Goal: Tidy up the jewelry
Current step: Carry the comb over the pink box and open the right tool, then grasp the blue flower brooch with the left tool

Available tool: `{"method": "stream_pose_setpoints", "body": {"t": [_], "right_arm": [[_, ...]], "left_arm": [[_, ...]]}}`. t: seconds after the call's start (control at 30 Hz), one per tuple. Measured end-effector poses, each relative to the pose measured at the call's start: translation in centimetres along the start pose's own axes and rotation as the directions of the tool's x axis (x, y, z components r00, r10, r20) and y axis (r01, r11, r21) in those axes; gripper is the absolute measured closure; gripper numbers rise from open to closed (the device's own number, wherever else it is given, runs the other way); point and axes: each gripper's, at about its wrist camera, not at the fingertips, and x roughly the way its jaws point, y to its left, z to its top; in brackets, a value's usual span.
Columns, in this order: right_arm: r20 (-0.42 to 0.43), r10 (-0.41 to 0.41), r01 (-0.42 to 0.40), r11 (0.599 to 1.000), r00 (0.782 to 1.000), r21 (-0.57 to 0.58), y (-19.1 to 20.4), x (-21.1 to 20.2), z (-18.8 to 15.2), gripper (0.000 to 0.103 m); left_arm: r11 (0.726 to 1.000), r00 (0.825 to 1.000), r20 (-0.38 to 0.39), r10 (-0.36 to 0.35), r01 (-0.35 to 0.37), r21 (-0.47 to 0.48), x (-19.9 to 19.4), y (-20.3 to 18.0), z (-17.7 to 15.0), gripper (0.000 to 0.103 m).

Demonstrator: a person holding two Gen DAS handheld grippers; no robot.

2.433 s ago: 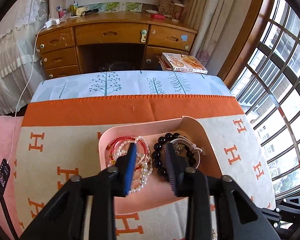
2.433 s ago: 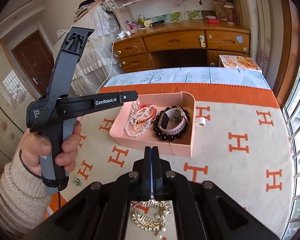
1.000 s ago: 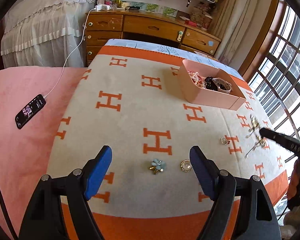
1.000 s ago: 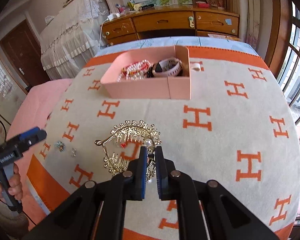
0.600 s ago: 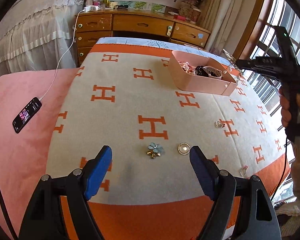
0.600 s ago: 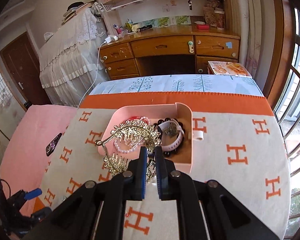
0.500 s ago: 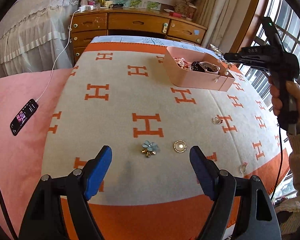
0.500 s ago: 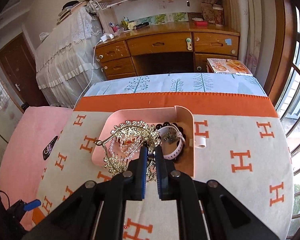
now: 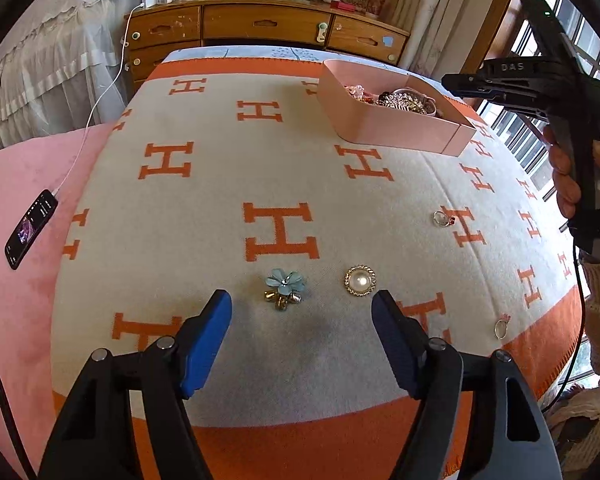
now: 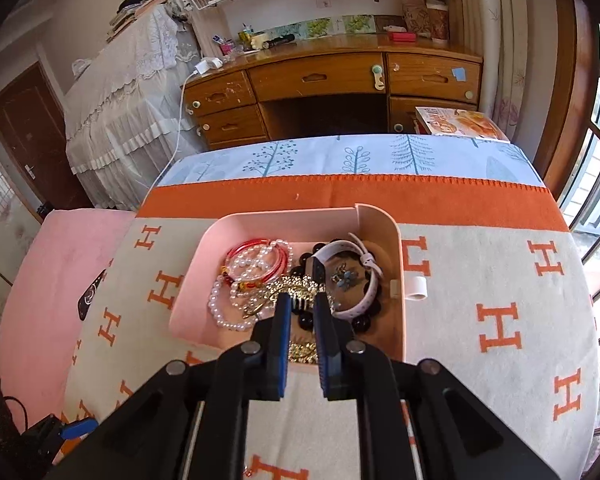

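Note:
On the orange-and-cream blanket, a blue flower brooch (image 9: 284, 286) and a round pearl brooch (image 9: 360, 280) lie just ahead of my left gripper (image 9: 300, 308). Its jaws are wide and closing, touching neither brooch. Two rings (image 9: 444, 218) (image 9: 501, 326) lie further right. The pink box (image 10: 284, 214) holds pearl and red bracelets (image 10: 256, 260), a white watch (image 10: 364, 264), black beads and a gold tiara comb (image 10: 296, 286). My right gripper (image 10: 300, 304) hangs over the box's near side. Its jaws are opening a little, and the comb lies loose below them.
A person's hand holds the right gripper's handle (image 9: 572, 120) at the right of the left wrist view. A phone (image 9: 30, 228) on a white cable lies on the pink bedding to the left. A wooden desk (image 10: 316, 76) stands beyond the bed, with windows to the right.
The right gripper carried the gold comb over the box. The comb now lies in the box and the jaws have parted slightly. The left gripper sank toward the brooches and its jaws narrowed.

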Motion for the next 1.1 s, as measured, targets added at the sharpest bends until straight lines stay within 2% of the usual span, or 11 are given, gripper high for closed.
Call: {"method": "stream_pose_setpoints", "body": {"t": [0.2, 0.5, 0.67, 0.8, 0.83, 0.87, 0.9, 0.93, 0.97, 1.1], "right_arm": [[-0.027, 0.087, -0.089, 0.993, 0.996, -0.074, 2.7, -2.1, -3.2, 0.091], [-0.146, 0.186, -0.212, 0.959, 0.972, -0.188, 6.4, -1.9, -9.7, 0.091], [-0.219, 0.167, -0.233, 0.918, 0.961, -0.32, 9.2, -0.6, -13.2, 0.091], [-0.25, 0.184, -0.269, 0.89, 0.951, -0.367, 10.6, -0.3, -14.5, 0.091], [-0.252, 0.186, -0.273, 0.884, 0.95, -0.379, 10.9, -0.3, -14.6, 0.089], [-0.251, 0.186, -0.275, 0.878, 0.95, -0.391, 11.2, -0.3, -14.7, 0.083], [-0.248, 0.186, -0.276, 0.872, 0.951, -0.404, 11.5, -0.4, -14.8, 0.078], [-0.243, 0.183, -0.273, 0.867, 0.953, -0.417, 11.8, -0.4, -14.9, 0.07], [-0.238, 0.179, -0.269, 0.861, 0.955, -0.431, 12.1, -0.4, -15.0, 0.067], [-0.244, 0.163, -0.262, 0.848, 0.956, -0.46, 13.0, 0.4, -15.0, 0.067]], "left_arm": [[1.0, 1.0, -0.003, -0.001, 0.001, -0.011, 0.5, 0.2, -0.2, 0.043], [1.0, 1.0, 0.01, 0.006, -0.006, -0.008, 0.6, 0.4, 0.1, 0.051], [1.0, 1.0, 0.017, 0.008, -0.008, -0.001, 0.9, 0.3, 0.5, 0.057], [1.0, 1.0, 0.025, 0.009, -0.01, 0.006, 1.2, 0.2, 0.8, 0.069], [1.0, 1.0, 0.027, 0.007, -0.007, 0.005, 1.3, 0.2, 0.8, 0.074], [1.0, 1.0, 0.03, 0.008, -0.008, 0.003, 1.3, 0.2, 0.8, 0.077], [1.0, 0.999, 0.032, 0.01, -0.01, -0.001, 1.3, 0.3, 0.8, 0.085], [1.0, 0.999, 0.033, 0.004, -0.004, -0.008, 1.4, 0.5, 0.8, 0.086], [1.0, 0.999, 0.036, -0.005, 0.006, -0.02, 1.3, 0.7, 0.8, 0.086], [0.998, 0.999, 0.039, -0.013, 0.015, -0.057, 1.1, 1.2, 0.7, 0.086]]}}
